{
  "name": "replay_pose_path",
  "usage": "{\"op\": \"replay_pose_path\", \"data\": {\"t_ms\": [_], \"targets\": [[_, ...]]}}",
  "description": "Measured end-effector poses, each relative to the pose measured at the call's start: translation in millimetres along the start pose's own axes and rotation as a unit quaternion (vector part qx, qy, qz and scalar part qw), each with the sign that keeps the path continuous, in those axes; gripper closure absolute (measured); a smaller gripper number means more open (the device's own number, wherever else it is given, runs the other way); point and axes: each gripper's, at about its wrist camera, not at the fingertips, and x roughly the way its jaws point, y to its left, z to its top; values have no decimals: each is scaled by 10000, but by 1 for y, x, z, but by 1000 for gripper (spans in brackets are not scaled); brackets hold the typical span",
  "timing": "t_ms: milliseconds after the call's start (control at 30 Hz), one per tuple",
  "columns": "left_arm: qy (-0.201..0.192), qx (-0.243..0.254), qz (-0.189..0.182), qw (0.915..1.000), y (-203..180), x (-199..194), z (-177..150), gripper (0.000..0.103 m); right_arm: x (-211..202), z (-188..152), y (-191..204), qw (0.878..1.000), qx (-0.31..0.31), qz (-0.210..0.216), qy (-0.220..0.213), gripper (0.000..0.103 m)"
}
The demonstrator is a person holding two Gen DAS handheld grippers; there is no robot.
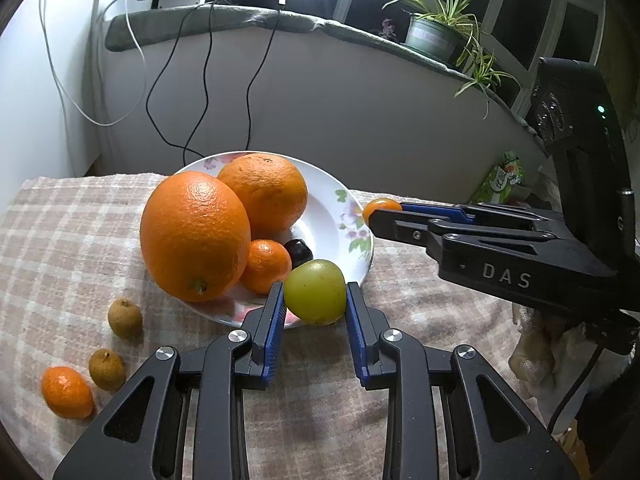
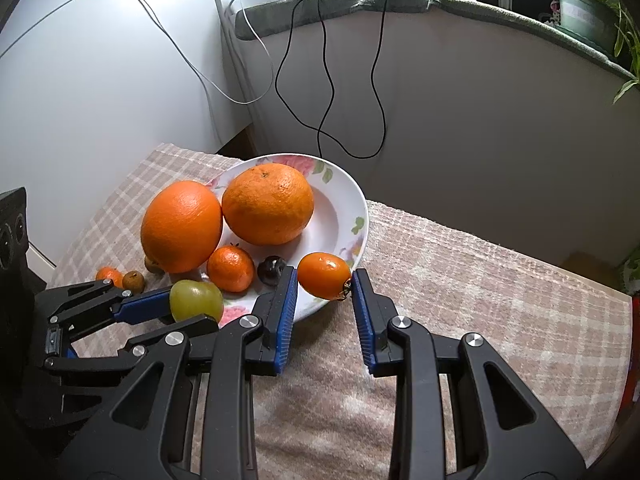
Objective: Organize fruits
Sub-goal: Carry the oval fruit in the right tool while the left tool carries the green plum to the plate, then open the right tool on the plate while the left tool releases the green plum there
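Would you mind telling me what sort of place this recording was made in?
Most likely a room in a home, by a window. A potted spider plant stands on a padded sill, cables hang down the wall, and a floral plate rests on a checked cloth.

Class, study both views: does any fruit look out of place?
Yes. Three small fruits lie on the checked cloth left of the floral plate, not on it: a small orange fruit and two brown ones. Both tongs hold fruit at the plate's rim.
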Motion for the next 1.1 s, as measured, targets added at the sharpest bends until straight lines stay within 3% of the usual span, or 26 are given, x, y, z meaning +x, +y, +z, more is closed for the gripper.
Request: {"op": "replay_pose_path", "data": {"t_ms": [1100], "targets": [[108,-61,99,9999,6,12,4,74,29,11,3,9999,21,43,142,74]]}}
